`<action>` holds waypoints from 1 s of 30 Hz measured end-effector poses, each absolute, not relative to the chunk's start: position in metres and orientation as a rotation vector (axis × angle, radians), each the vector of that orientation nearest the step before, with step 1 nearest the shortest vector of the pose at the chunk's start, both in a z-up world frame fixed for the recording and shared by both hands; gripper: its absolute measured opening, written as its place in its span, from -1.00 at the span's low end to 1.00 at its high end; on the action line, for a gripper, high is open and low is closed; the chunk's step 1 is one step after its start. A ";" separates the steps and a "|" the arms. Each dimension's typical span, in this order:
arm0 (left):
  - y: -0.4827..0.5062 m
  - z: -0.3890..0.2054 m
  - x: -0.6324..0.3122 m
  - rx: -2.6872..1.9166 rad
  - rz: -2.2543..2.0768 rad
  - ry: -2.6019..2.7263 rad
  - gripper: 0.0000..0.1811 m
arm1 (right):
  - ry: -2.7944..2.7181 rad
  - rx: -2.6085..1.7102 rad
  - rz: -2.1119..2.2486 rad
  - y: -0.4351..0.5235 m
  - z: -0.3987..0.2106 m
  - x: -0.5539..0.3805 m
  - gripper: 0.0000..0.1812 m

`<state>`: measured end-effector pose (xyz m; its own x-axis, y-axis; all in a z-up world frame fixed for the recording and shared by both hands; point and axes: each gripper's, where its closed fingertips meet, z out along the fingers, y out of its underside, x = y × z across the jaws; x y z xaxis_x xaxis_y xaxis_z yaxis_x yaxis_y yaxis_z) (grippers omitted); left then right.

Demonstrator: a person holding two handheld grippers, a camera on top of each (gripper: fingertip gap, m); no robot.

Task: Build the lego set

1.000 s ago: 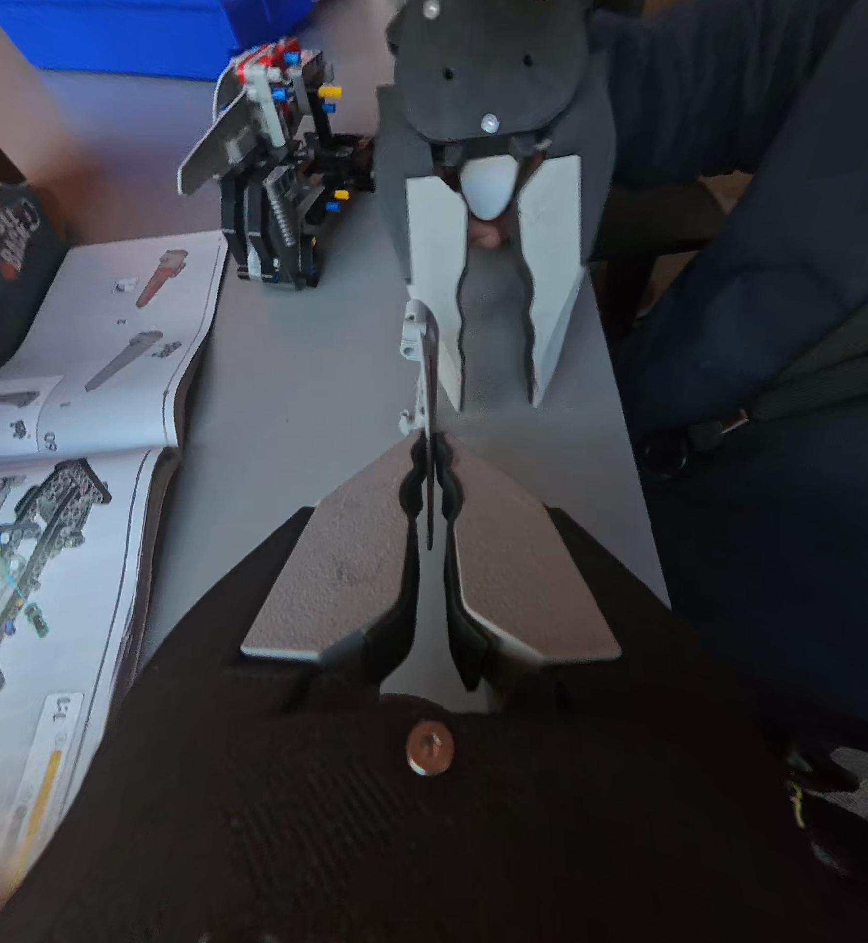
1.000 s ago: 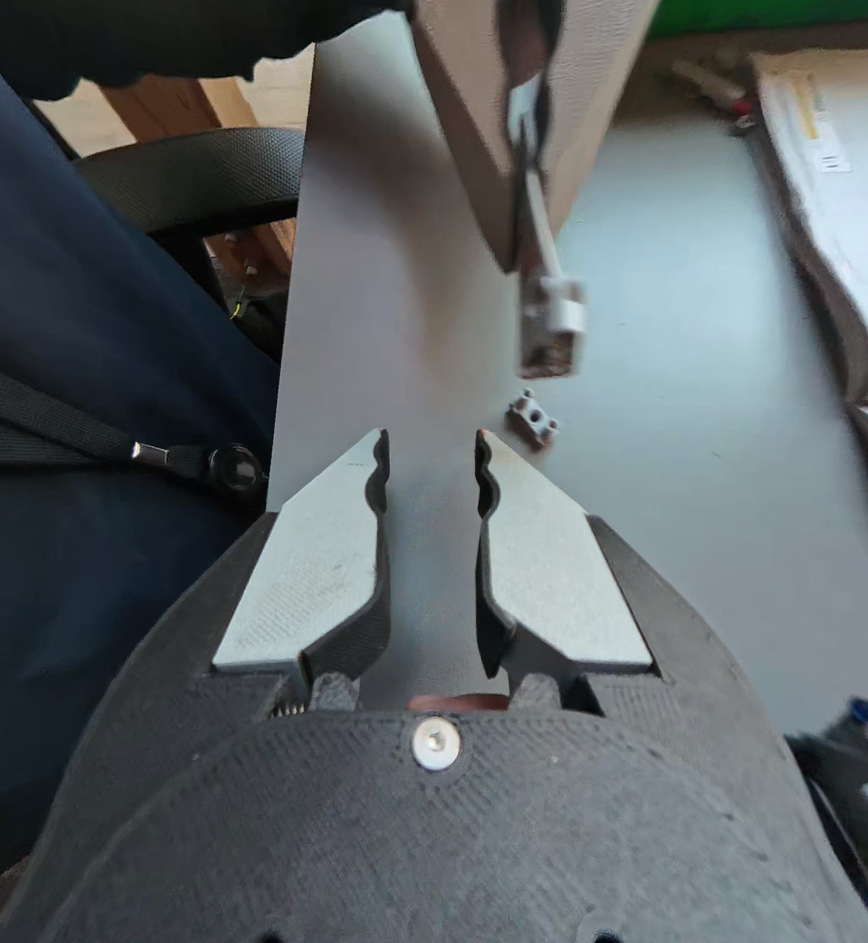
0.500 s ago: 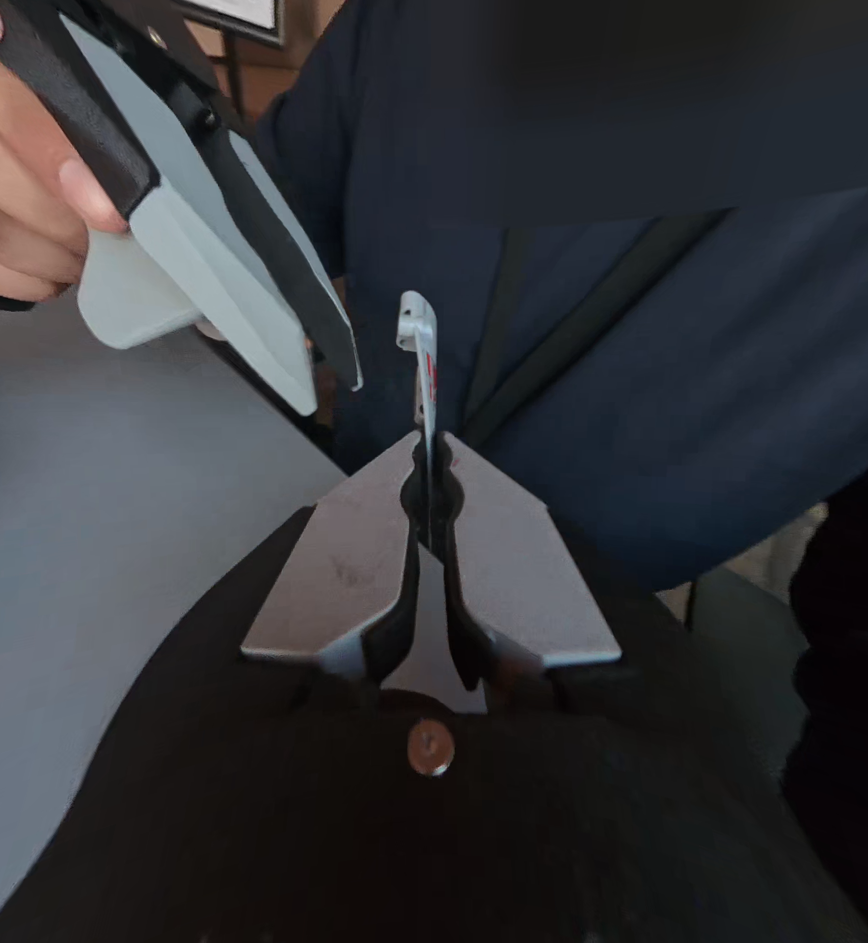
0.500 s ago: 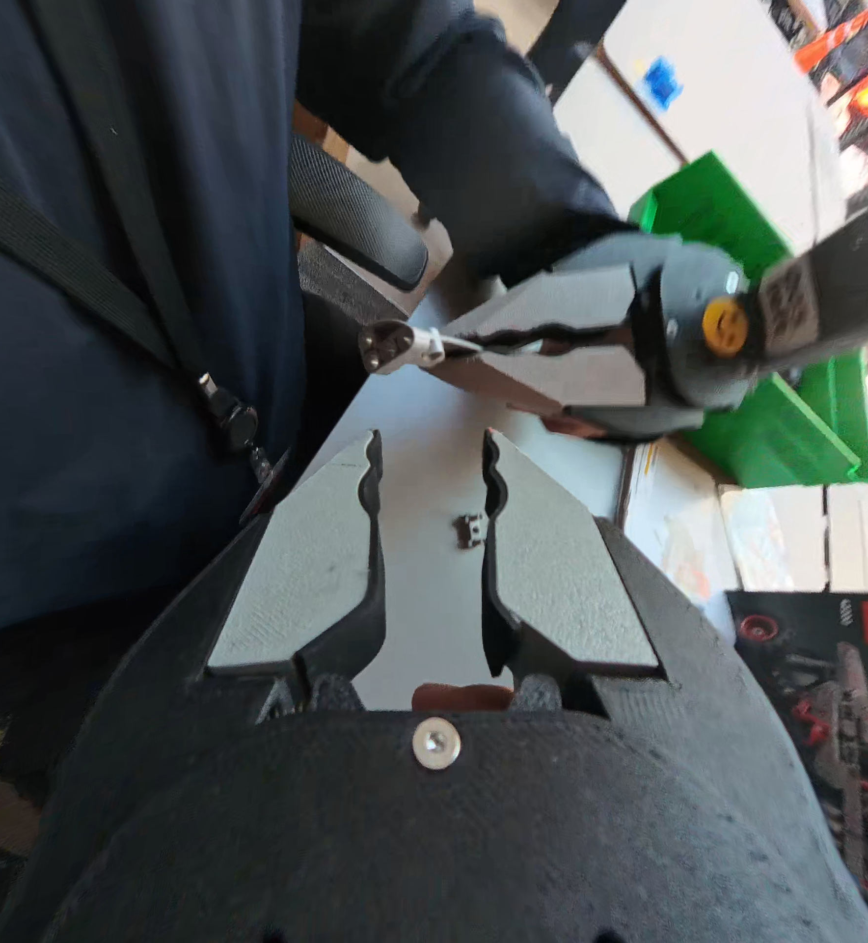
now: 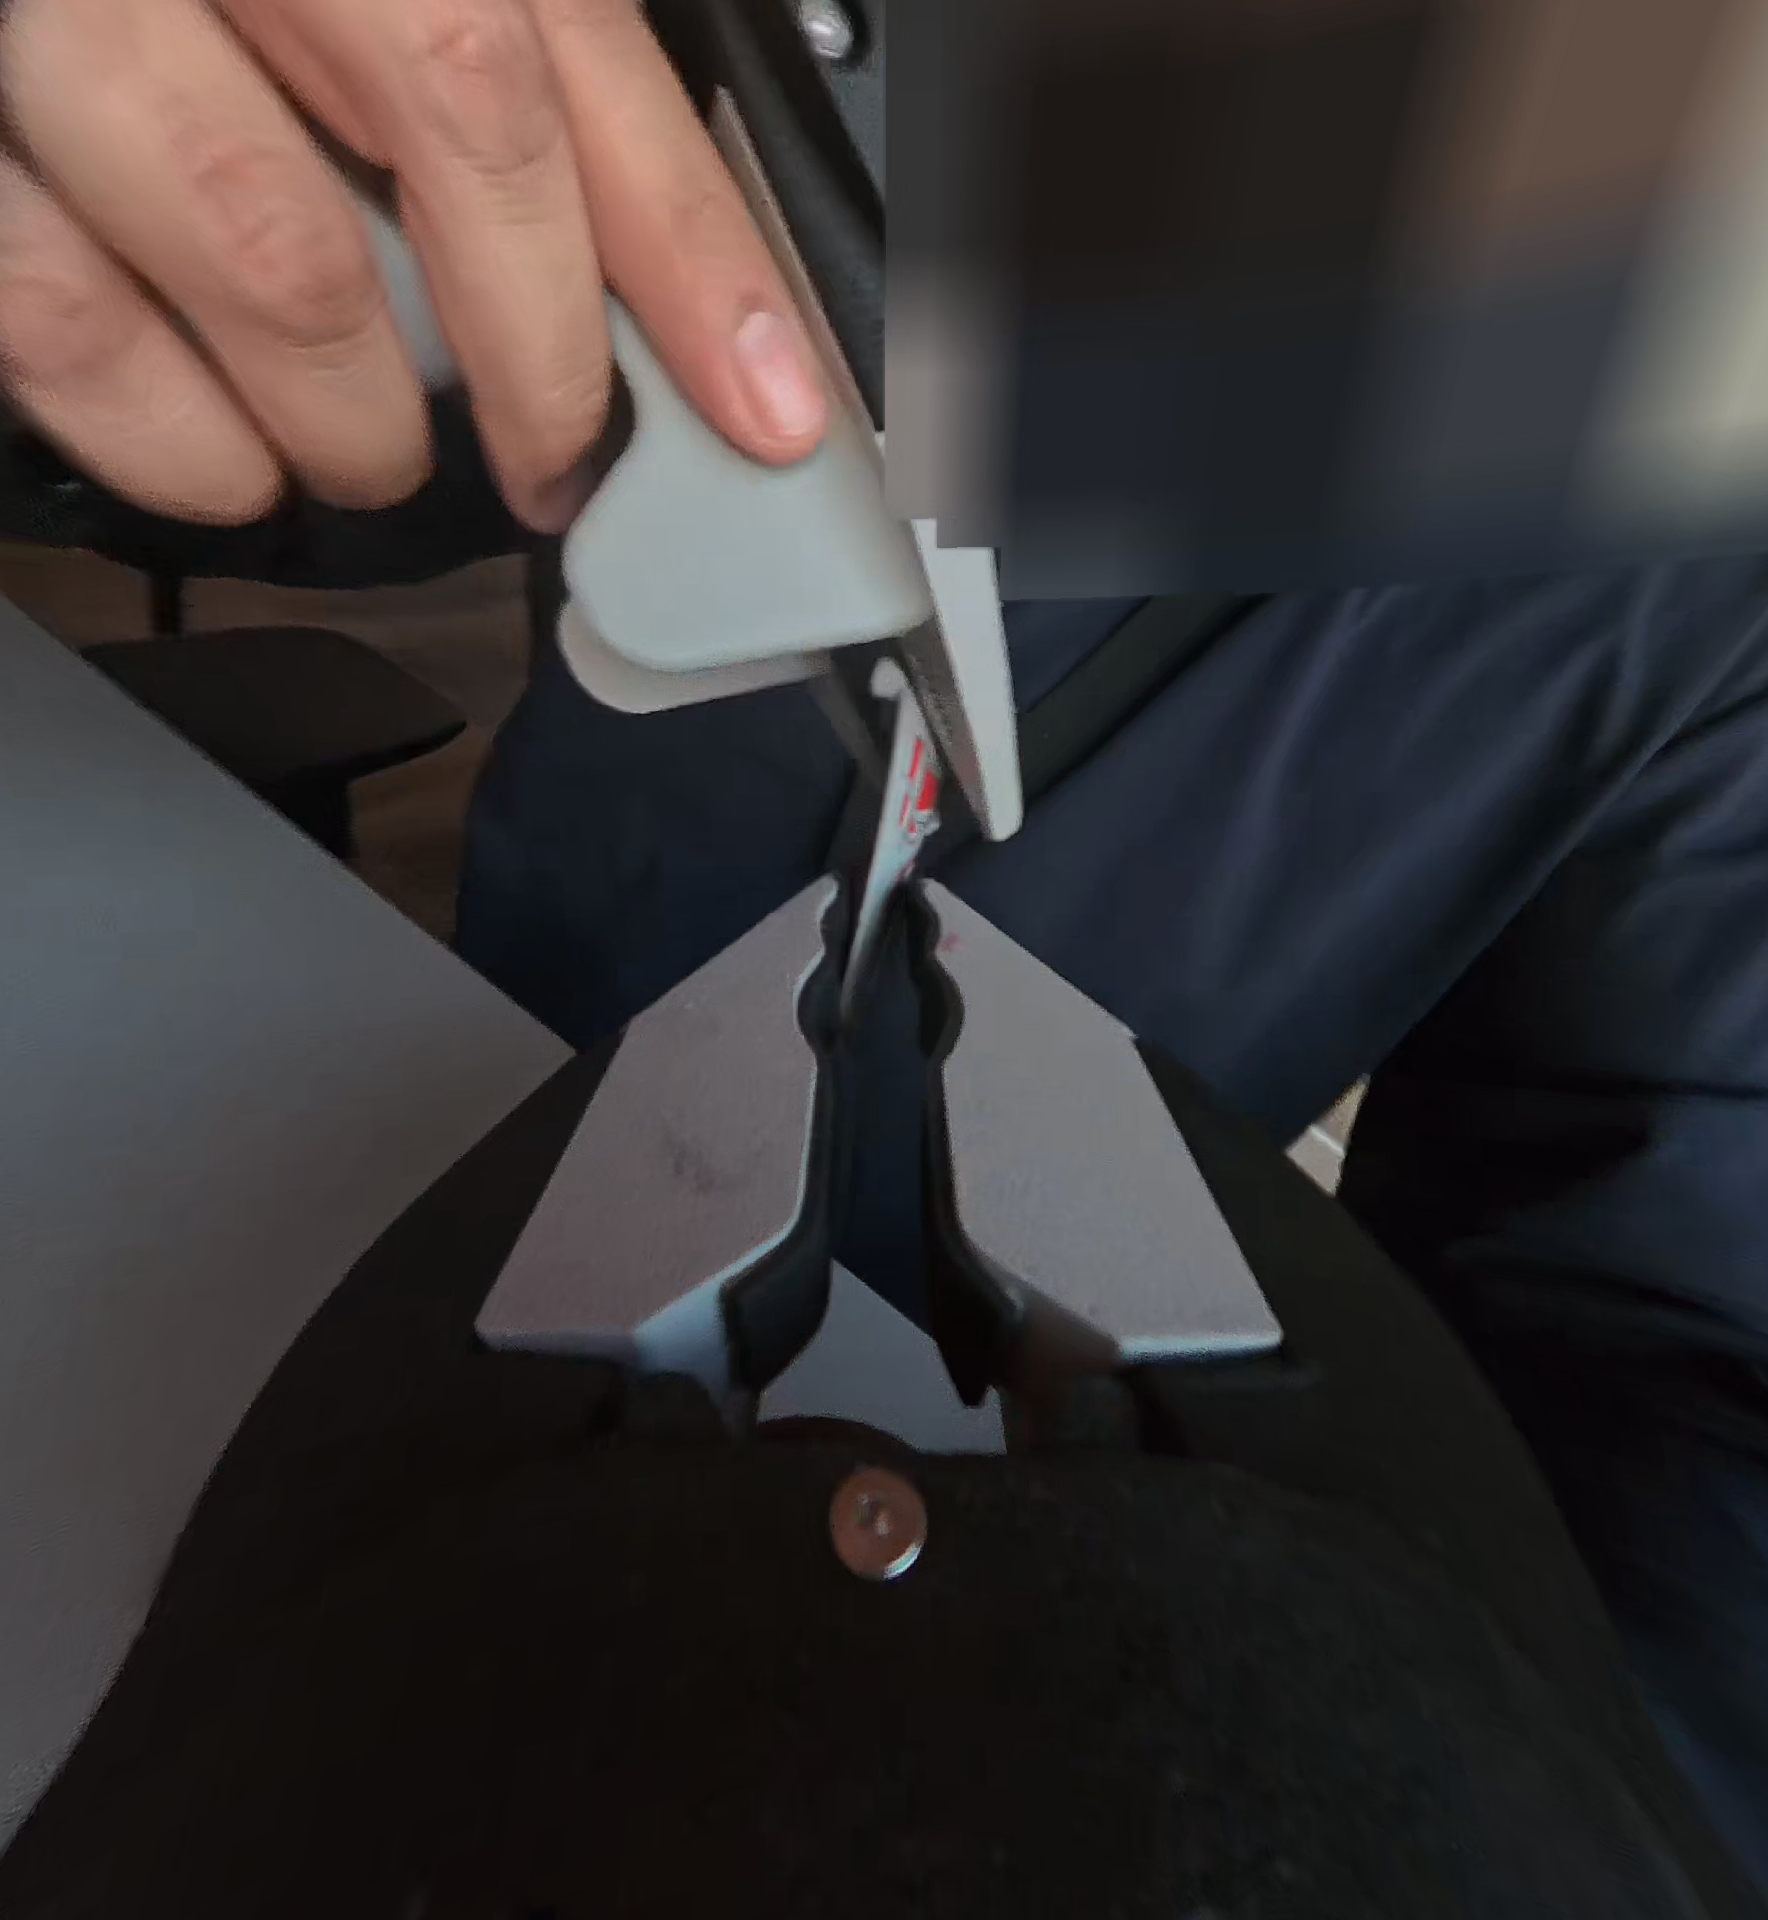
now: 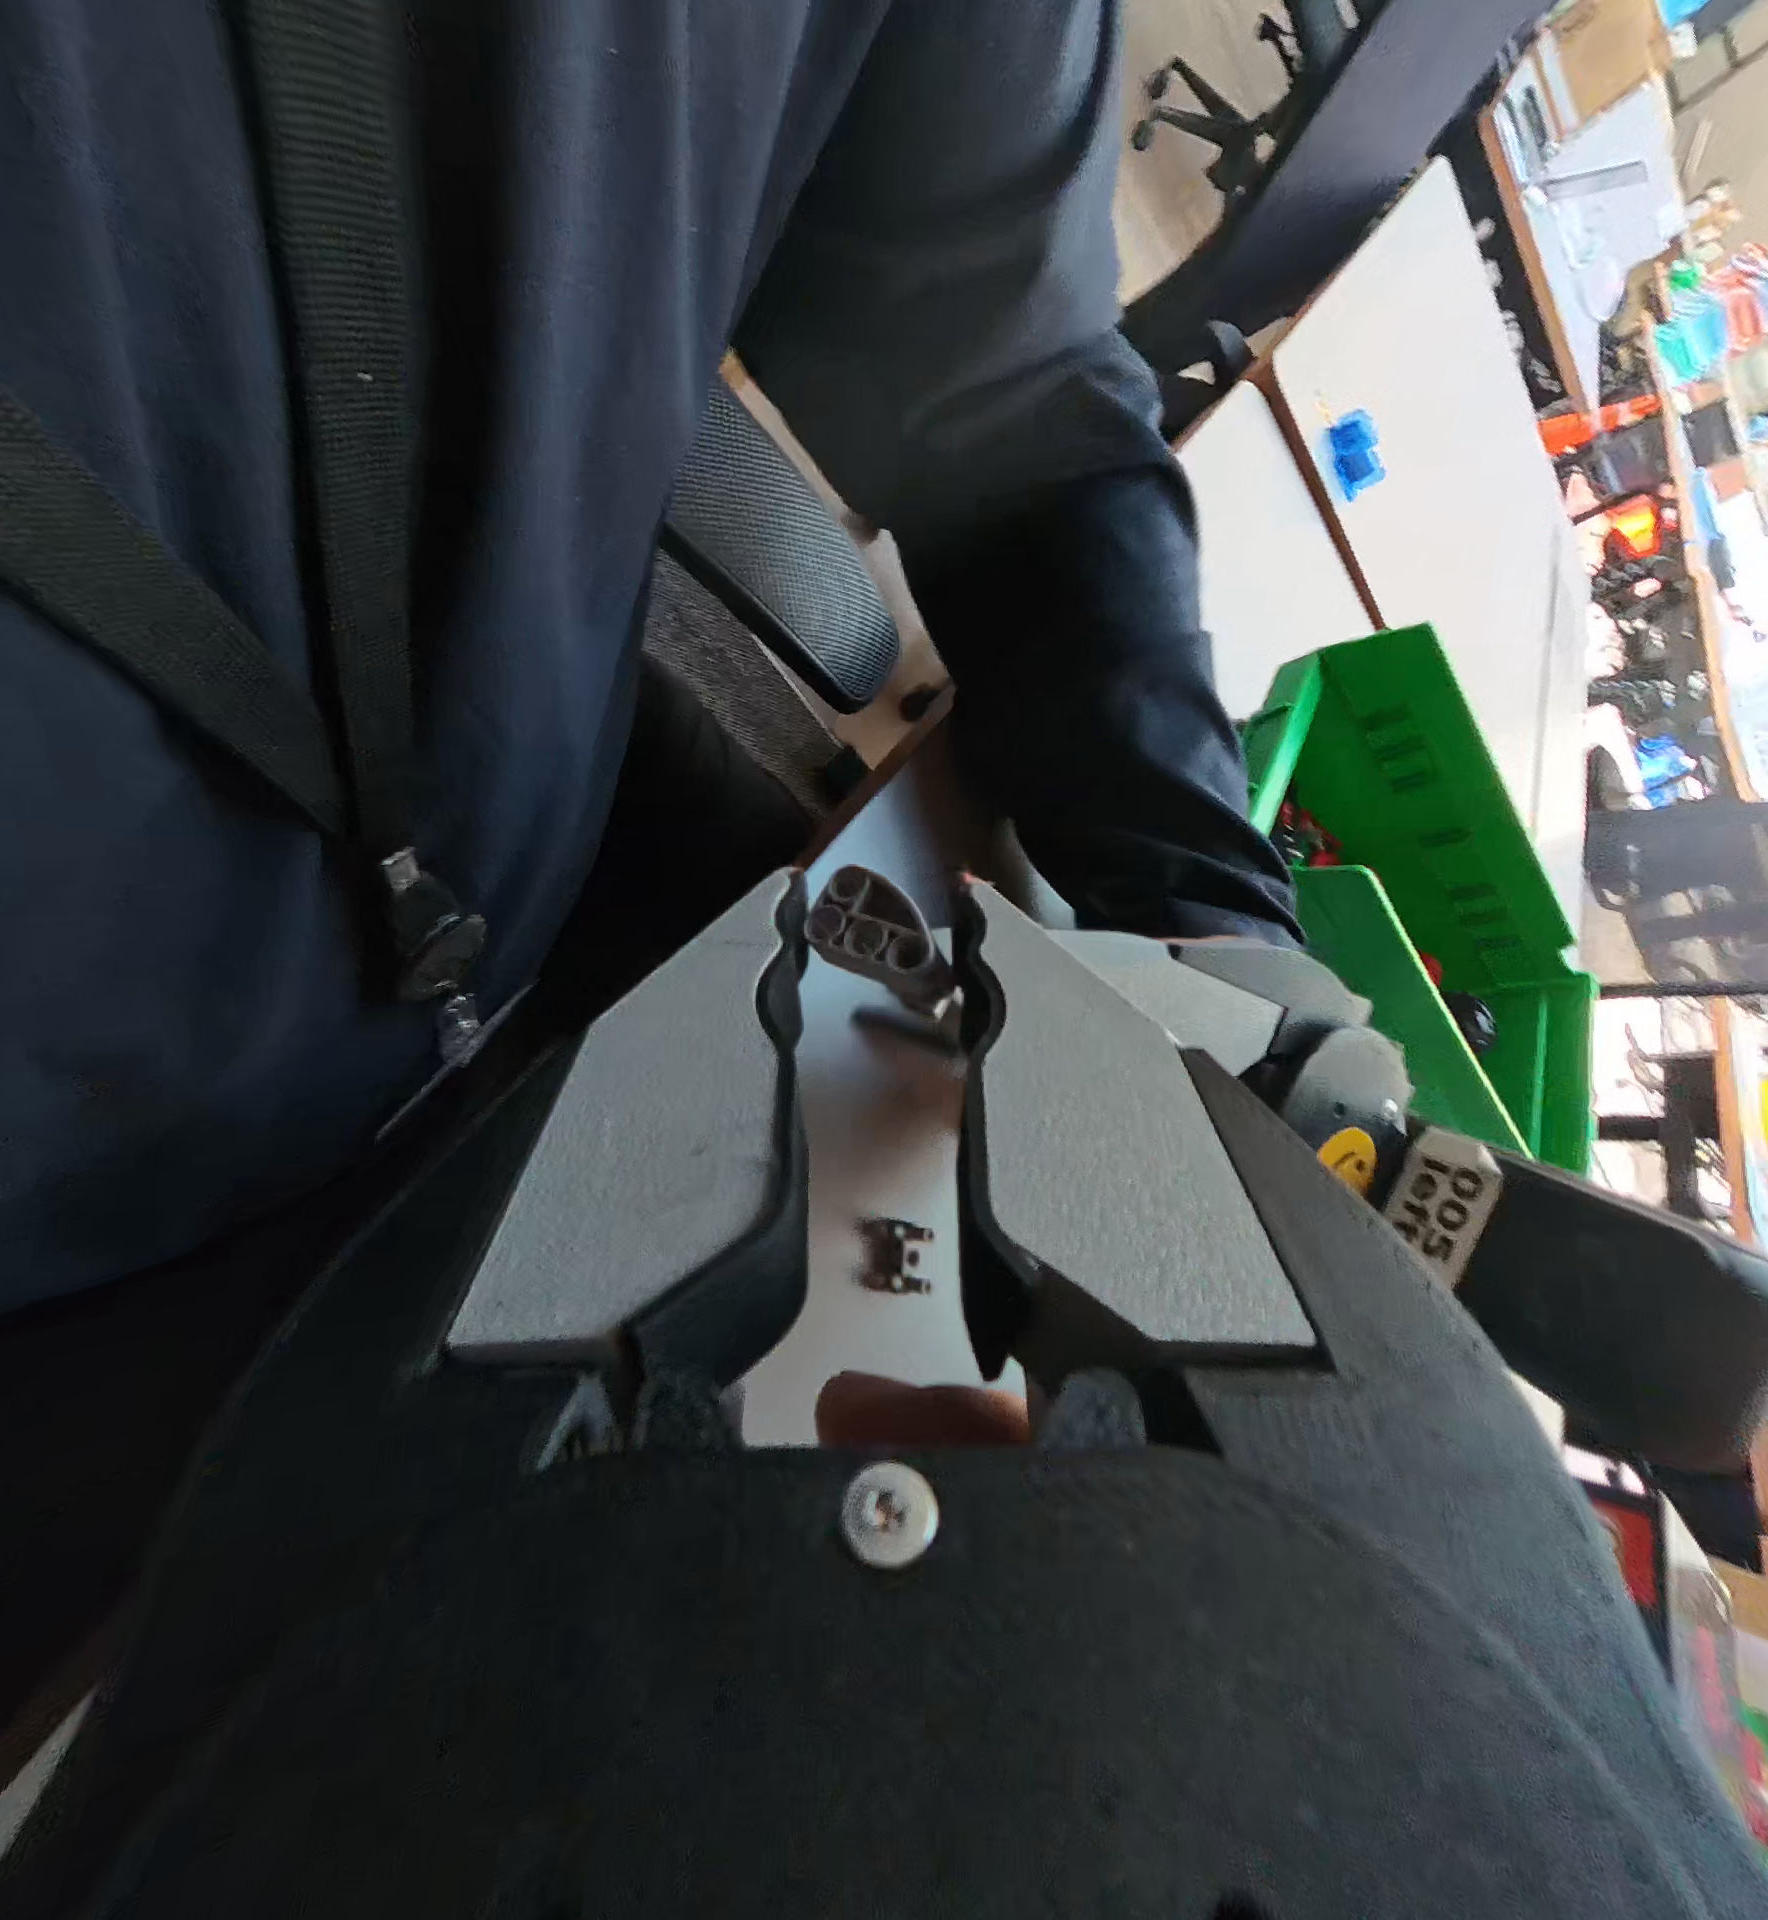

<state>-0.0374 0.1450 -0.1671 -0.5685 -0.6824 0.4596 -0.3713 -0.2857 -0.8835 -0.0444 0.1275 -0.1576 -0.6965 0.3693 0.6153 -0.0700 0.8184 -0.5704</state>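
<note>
In the left wrist view my left gripper [image 5: 880,902] is shut on a thin light-grey lego panel [image 5: 906,800] with a red mark, which sticks up from its tips, slightly tilted. My right gripper [image 5: 911,764] comes down from above, held by a hand [image 5: 360,239], with its jaws on either side of the panel's top. In the right wrist view my right gripper [image 6: 880,906] is open, and the panel's rounded end with holes [image 6: 864,930] lies between its tips. The left gripper's fingers [image 6: 1233,987] show at the right.
Both grippers are held above the near edge of the grey table [image 5: 132,935], close to the person's dark blue torso [image 6: 236,520]. A small grey lego piece [image 6: 895,1259] lies on the table below. Green bins [image 6: 1399,790] stand at the far right. The small grey lego piece [image 6: 895,1259] is about equally far from each gripper, around 15 centimetres.
The right gripper has moved onto the panel and its open jaws now straddle the panel's end. Both grippers have swung away from the table toward the person. The left gripper still holds the panel.
</note>
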 end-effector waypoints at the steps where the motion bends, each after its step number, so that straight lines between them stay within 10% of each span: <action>1: 0.155 -0.167 -0.033 -1.380 -1.910 1.644 -0.81 | -2.210 -0.243 0.720 0.132 -0.155 -0.047 -0.73; 7: 0.248 -0.208 -0.045 -2.097 -1.221 1.086 -0.28 | -2.114 -0.571 0.603 0.193 -0.150 -0.057 -0.74; 30: 0.257 -0.192 -0.059 -1.999 -1.085 0.582 -0.49 | -1.999 -0.988 0.192 0.268 -0.211 -0.094 -0.74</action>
